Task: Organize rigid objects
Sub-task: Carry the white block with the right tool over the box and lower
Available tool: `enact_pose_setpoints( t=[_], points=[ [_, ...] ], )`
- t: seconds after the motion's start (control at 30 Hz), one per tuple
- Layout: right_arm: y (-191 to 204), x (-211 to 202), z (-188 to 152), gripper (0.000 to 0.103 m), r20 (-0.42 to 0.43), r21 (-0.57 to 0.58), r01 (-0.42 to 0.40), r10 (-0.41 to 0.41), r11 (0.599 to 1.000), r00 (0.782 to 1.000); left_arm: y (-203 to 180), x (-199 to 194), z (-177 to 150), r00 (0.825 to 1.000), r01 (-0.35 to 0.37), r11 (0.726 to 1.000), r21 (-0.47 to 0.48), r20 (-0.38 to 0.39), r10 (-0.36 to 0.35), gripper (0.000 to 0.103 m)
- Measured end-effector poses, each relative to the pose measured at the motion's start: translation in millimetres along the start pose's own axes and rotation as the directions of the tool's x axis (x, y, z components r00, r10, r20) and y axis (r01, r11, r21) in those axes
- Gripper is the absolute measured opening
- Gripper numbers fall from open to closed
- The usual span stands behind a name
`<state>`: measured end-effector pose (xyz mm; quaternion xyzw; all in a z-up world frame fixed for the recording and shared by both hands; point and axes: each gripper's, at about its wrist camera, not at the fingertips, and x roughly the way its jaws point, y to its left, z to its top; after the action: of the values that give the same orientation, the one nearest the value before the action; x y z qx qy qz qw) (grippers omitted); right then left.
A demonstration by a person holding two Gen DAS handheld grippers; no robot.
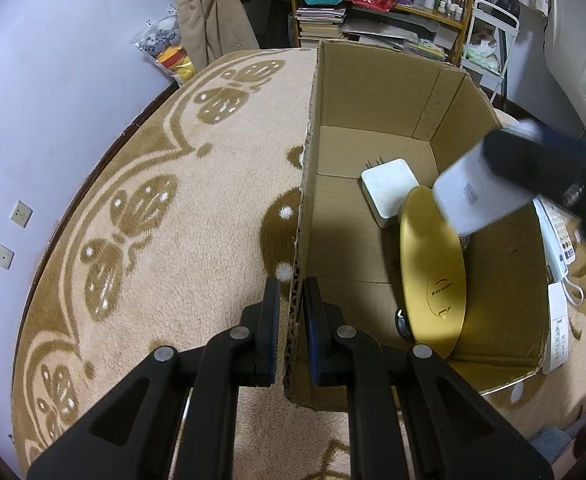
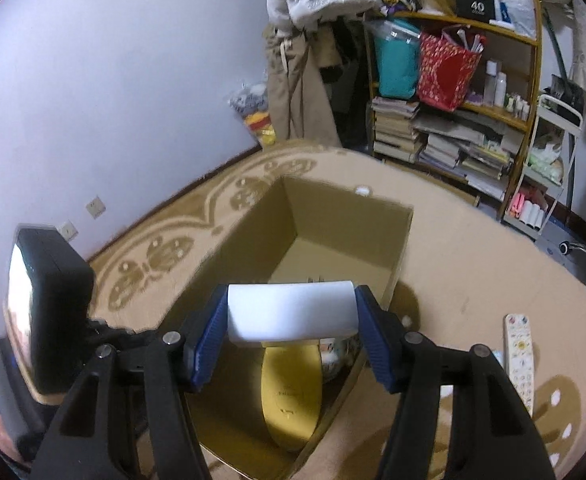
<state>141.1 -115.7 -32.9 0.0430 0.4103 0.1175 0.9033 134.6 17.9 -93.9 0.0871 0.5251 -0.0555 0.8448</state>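
**Box wall pinched, white block held over the opening**

Here the left gripper (image 1: pixel 292 304) has its jaws drawn together on the near wall of the cardboard box (image 1: pixel 373 92), one pad on each face of the corrugated edge. In the right wrist view the right gripper (image 2: pixel 293 320) has its blue-padded jaws clamped on a white block (image 2: pixel 291 312), which sits crosswise between them above the open box; in the left wrist view the same block appears at about 3 o'clock, blurred, with a small raised mark on its face too smeared to read.

Inside the box a gold disc (image 1: pixel 433 268) leans on edge. It carries a ring of small dark print and arrow marks near its lower end, too fine to read. Behind it, toward 12 o'clock, lies a white square adapter (image 1: pixel 389 190) with prongs showing at its far edge. A dark rounded thing at the disc's foot is mostly hidden, and so is a patterned item behind the disc in the right wrist view.

Outside the box at 3 o'clock a white remote (image 2: pixel 519 356) lies on the patterned rug (image 1: pixel 173 208), its coloured button labels illegible. Farther off stands a shelf (image 2: pixel 533 40) where a black box (image 2: pixel 475 0) shows a large "40". A dark device at 9 o'clock of the right wrist view is cut off.
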Motion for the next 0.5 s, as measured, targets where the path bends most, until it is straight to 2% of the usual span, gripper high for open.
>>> enact_pose_setpoints(
  t=[0.17,0.5],
  points=[
    [-2.8,18.3,-7.7,0.066,-0.054,0.0,0.02,-0.02,1.0,0.998,-0.3,0.3,-0.3,1.0,-0.002,1.0,0.001,0.0,0.002,0.012],
    [-3.5,27.9,-8.5,0.067,-0.07,-0.026,0.055,-0.056,0.998,0.996,-0.8,2.1,-0.5,1.0,-0.003,1.0,0.0,-0.001,0.003,0.012]
  ],
)
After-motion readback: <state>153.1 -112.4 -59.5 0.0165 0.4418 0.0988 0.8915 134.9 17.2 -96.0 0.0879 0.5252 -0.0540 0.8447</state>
